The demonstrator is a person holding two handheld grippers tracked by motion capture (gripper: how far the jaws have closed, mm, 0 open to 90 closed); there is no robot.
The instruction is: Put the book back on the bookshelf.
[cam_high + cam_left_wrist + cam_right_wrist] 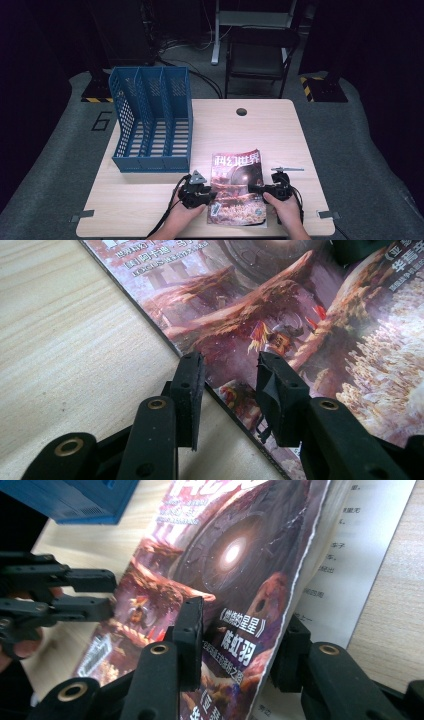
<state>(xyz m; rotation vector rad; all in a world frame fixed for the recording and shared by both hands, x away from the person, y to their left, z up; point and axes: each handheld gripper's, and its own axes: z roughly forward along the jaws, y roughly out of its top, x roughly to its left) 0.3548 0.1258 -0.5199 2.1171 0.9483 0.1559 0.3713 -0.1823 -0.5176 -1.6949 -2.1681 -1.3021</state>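
High view: a magazine [236,187] lies flat on the pale surface [280,130] near its front edge, just right of a blue file rack [152,120], with the left claw [212,194] at its left edge and the right claw [252,188] at its right edge. Left gripper view: the left claw [229,371] stands apart, one jaw on the bare wood beside the spine and the other resting on the cover, so nothing is pinched; it would do well to stay low and steady the spine edge, or slide under it before closing. Right gripper view: the right claw [245,630] straddles the lifted cover, one jaw above it and one beneath between cover and printed pages; whether the pads press yet I cannot tell. Judging by this, the cover alone is caught, so closing deeper around more pages would spare it tearing.
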